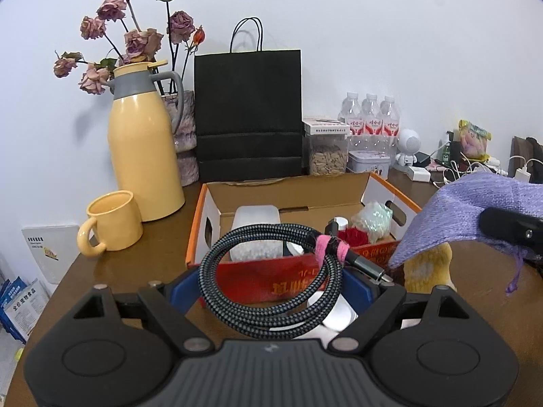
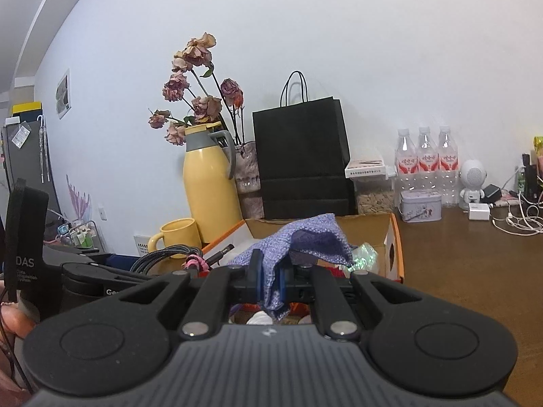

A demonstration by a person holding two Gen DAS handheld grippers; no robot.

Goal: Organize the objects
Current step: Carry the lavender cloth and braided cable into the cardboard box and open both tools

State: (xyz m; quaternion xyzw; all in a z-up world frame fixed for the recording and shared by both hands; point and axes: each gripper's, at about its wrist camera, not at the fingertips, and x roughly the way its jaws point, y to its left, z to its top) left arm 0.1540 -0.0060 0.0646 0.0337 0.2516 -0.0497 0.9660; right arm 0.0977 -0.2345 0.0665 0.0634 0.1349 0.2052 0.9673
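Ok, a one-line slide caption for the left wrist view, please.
Left gripper holds a coiled braided cable before the open cardboard box; right gripper grips a purple pouch.

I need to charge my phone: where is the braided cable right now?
In the left wrist view the coiled cable sits between the left gripper's wide fingers, held in front of the cardboard box.

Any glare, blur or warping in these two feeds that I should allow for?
Left wrist view: sharp, evenly lit; the fisheye bows the wall and darkens the corners; soft shadow behind the black paper bag; window glare on the brown table. Right wrist view: the same bowing; the purple pouch is slightly soft close to the lens, and the background is clear.
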